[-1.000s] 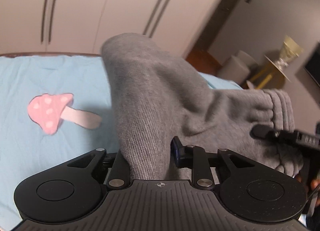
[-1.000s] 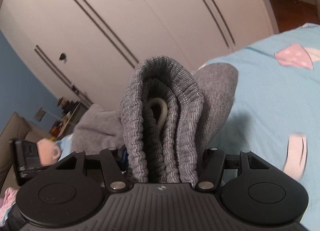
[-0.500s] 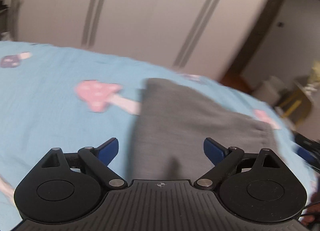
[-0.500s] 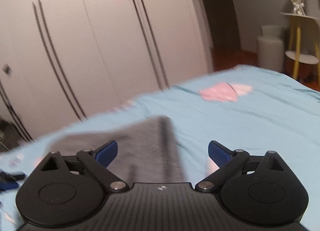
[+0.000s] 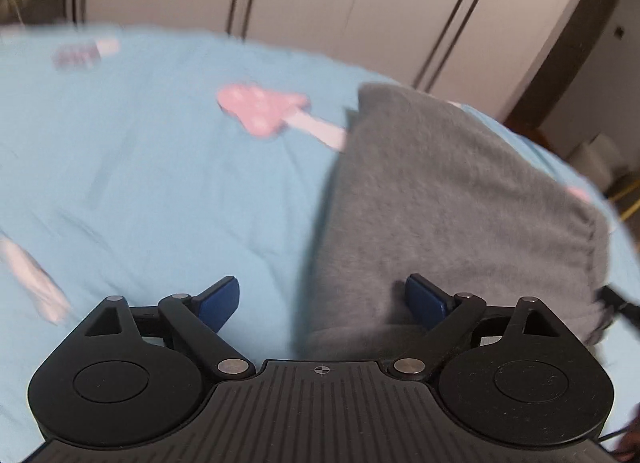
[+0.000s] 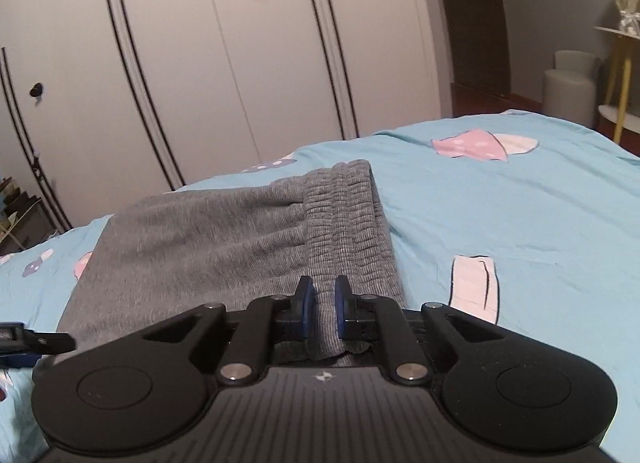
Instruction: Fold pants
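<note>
Pinching the ribbed waistband [image 6: 344, 223] just ahead of its own body, the right gripper [image 6: 321, 299] sat clamped on the gray pants [image 6: 192, 239], blue pads nearly together with a ridge of fabric bunched between them. The pants lay flat on the blue mushroom-print bedsheet [image 6: 520, 231], long axis running away from that claw and off to its left, waistband band straight ahead, the folded body spreading left. The left gripper [image 5: 322, 299] was spread wide and held nothing; the pants [image 5: 440, 203] lay ahead and to its right, its right pad touching or just over the near edge, its left pad over bare bedsheet [image 5: 140, 183]. So the right claw was the nearer one, already on the cloth; any next fold or tug likely turns on that waistband grip, judged only. Left view was blurred, so its contact can't be confirmed. Versus one second back: both claws then gripped the pants lifted in the air; half a second back both were open over the laid-down pants. Now the right had closed again on the waistband, while the left stayed open and sat more to the left of the cloth.
</note>
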Demonstrator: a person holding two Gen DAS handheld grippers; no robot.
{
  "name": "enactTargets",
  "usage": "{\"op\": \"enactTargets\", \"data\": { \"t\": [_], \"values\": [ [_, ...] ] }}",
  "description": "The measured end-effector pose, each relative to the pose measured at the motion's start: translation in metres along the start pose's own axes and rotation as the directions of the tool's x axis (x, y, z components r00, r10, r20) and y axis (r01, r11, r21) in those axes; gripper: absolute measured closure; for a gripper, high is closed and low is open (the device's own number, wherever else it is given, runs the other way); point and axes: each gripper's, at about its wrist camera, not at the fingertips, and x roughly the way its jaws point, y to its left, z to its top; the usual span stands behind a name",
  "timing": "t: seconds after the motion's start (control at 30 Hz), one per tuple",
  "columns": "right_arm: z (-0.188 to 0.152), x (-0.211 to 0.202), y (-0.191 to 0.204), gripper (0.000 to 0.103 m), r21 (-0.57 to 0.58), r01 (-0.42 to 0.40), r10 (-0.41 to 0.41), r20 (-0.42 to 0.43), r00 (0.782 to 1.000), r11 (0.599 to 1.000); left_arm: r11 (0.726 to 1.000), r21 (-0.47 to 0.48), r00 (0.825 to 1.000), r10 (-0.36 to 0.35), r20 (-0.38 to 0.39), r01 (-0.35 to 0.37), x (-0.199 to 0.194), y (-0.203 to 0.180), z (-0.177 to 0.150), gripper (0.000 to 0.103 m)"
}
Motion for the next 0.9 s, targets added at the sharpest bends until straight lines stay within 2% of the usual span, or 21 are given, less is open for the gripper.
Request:
{"op": "enactTargets", "data": {
  "t": [0.07,0.17,0.27,0.33,0.4,0.43,0.47,0.57,0.63,0.73,0.8,0.87,0.9],
  "values": [
    [0.001,0.0,0.012,0.093,-0.001,0.004,-0.004,-0.001,1.0,1.0,0.989,0.129,0.997,0.061,0.042,-0.066,-0.009,-0.016,-0.006,0.01],
    [0.004,0.006,0.018,0.093,-0.021,0.015,-0.015,-0.017,1.0,1.0,0.971,0.236,0.994,0.028,0.103,-0.051,-0.025,-0.034,-0.01,0.01],
    [0.005,0.0,0.022,0.093,-0.022,0.027,-0.028,-0.045,0.999,0.999,0.976,0.217,0.99,0.0,0.138,-0.03,-0.034,-0.043,-0.005,0.008],
    [0.002,-0.006,0.02,0.093,-0.007,0.022,-0.022,-0.072,0.997,1.0,0.981,0.196,0.992,-0.028,0.12,0.004,-0.029,-0.045,-0.001,0.007],
    [-0.003,-0.009,0.011,0.078,0.072,0.008,0.0,-0.111,0.994,0.997,0.987,0.159,0.996,-0.037,0.081,0.024,-0.022,-0.046,-0.003,0.007],
    [-0.006,-0.01,0.002,0.04,0.125,0.032,-0.015,-0.138,0.99,0.992,0.99,0.14,0.996,-0.041,0.075,0.03,-0.022,-0.045,-0.007,0.007],
    [-0.008,-0.013,-0.008,0.018,0.174,0.029,-0.006,-0.128,0.992,0.984,0.992,0.121,0.996,-0.039,0.079,0.029,-0.023,-0.046,-0.012,0.007],
    [-0.003,-0.026,-0.028,0.018,0.296,-0.065,0.079,-0.036,0.996,0.953,0.995,0.096,0.995,-0.018,0.098,0.008,-0.019,-0.047,-0.019,0.007],
    [0.003,-0.027,-0.032,0.018,0.356,-0.094,0.099,0.005,0.995,0.93,0.996,0.085,0.996,-0.014,0.091,0.006,-0.018,-0.047,-0.021,0.007],
    [0.002,-0.008,-0.033,0.02,0.422,-0.112,0.142,-0.04,0.989,0.9,0.997,0.076,0.996,-0.021,0.089,0.014,-0.018,-0.045,-0.022,0.006],
    [-0.001,0.007,-0.032,0.03,0.448,-0.083,0.14,-0.096,0.985,0.89,0.997,0.073,0.995,-0.023,0.093,0.016,-0.017,-0.044,-0.023,0.006],
    [-0.003,0.013,-0.031,0.04,0.45,-0.053,0.106,-0.095,0.99,0.891,0.998,0.066,0.995,-0.023,0.098,0.017,-0.017,-0.044,-0.024,0.005],
    [-0.002,0.013,-0.03,0.041,0.437,-0.052,0.1,-0.087,0.991,0.898,0.998,0.065,0.995,-0.024,0.1,0.017,-0.016,-0.043,-0.024,0.005]
  ]
}}
